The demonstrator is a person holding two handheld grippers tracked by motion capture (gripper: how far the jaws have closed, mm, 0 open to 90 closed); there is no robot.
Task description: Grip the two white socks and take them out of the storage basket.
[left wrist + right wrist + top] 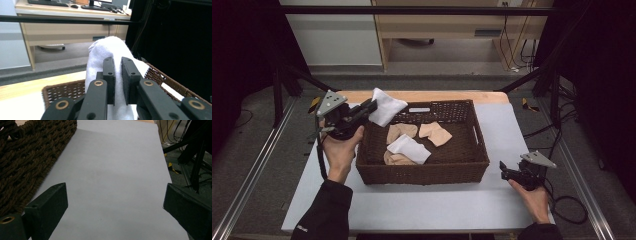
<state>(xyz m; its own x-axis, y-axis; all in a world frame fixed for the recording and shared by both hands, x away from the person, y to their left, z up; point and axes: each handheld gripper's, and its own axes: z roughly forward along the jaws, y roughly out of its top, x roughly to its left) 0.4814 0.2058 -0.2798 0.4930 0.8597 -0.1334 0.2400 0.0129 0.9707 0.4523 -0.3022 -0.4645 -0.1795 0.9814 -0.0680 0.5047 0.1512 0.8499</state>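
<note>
Above the brown basket's (pixel 422 172) back-left corner, the left gripper (pixel 371 106) clenches a white sock (pixel 385 106); its own view shows pads (pixel 109 75) pinching cloth. Right gripper (pixel 503 169) rests released on the counter (pixel 502 200), apparently empty.

What I can't see

My left claw (pixel 117 75) covers the white sock's (pixel 110 50) middle; its lower end runs off the frame, and the basket's (pixel 62 92) floor is hidden behind it.

A white sock (pixel 385 106), beige socks (pixel 435 133), a dark brown woven basket (pixel 422 172).
</note>
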